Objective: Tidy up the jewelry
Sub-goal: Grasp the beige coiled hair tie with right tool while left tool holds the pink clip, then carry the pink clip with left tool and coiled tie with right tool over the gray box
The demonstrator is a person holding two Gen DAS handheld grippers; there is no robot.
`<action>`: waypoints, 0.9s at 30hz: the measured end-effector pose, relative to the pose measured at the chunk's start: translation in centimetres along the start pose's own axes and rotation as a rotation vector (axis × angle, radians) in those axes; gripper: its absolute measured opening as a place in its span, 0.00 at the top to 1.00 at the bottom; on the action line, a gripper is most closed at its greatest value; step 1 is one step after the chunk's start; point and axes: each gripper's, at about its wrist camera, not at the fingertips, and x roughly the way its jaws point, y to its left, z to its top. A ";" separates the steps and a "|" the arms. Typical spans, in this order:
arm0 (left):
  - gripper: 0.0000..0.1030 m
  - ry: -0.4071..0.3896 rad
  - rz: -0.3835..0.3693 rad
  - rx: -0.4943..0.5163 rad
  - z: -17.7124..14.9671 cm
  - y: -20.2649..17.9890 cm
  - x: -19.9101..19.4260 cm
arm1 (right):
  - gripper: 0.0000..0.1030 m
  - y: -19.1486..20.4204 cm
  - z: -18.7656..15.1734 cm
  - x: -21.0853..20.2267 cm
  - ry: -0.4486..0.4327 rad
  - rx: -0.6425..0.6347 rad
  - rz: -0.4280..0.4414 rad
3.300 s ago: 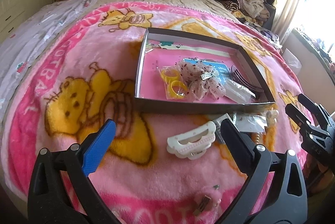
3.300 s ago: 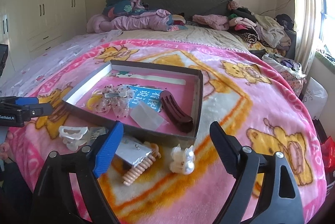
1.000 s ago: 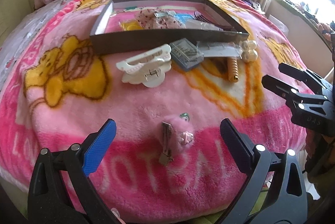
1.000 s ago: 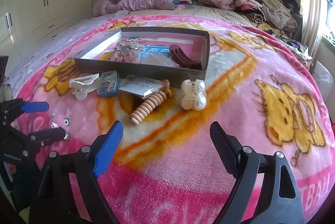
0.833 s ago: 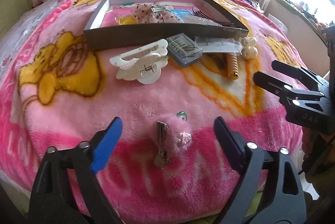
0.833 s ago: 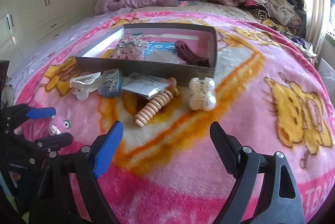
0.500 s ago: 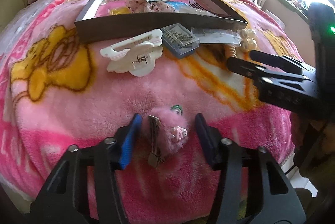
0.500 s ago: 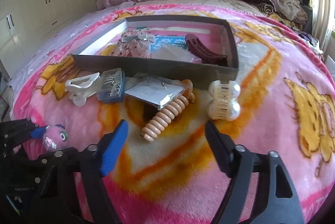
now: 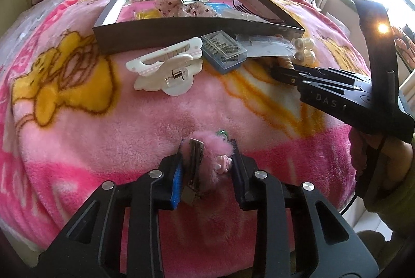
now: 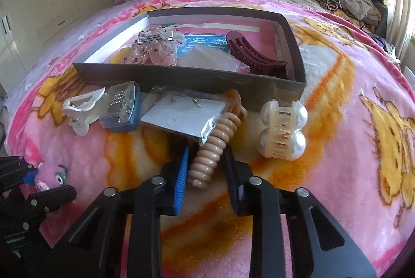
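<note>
My left gripper (image 9: 207, 150) is closed on the fluffy pink hair clip (image 9: 210, 156), both pads pressed into its fur, with the clip's metal bar beside the blue pad. It sits on the pink blanket (image 9: 103, 143) near the bed's front edge; open blanket lies between it and the white claw clip (image 9: 166, 70).

My right gripper (image 10: 205, 161) is closing around the beige spiral hair tie (image 10: 210, 153); the coil lies between the pads, whose contact I cannot confirm. The tie's far end runs under a clear packet with a card (image 10: 184, 117). The pearl claw clip (image 10: 282, 130) lies just to its right and a small blue box of pins (image 10: 122, 106) to its left.

Beyond these, the open box (image 10: 293, 44) holds a dark red claw clip (image 10: 251, 54) against its right wall, with bare pink floor behind.
</note>
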 end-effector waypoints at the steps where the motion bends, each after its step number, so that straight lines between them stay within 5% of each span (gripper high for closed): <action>1: 0.78 0.000 0.000 -0.001 0.0 0.0 -0.1 | 0.79 -0.2 -0.1 -0.1 0.001 0.002 0.003; 27: 0.78 -0.094 0.034 -0.053 0.7 1.6 -3.2 | 0.84 -1.7 -3.2 -6.3 -0.036 0.020 0.024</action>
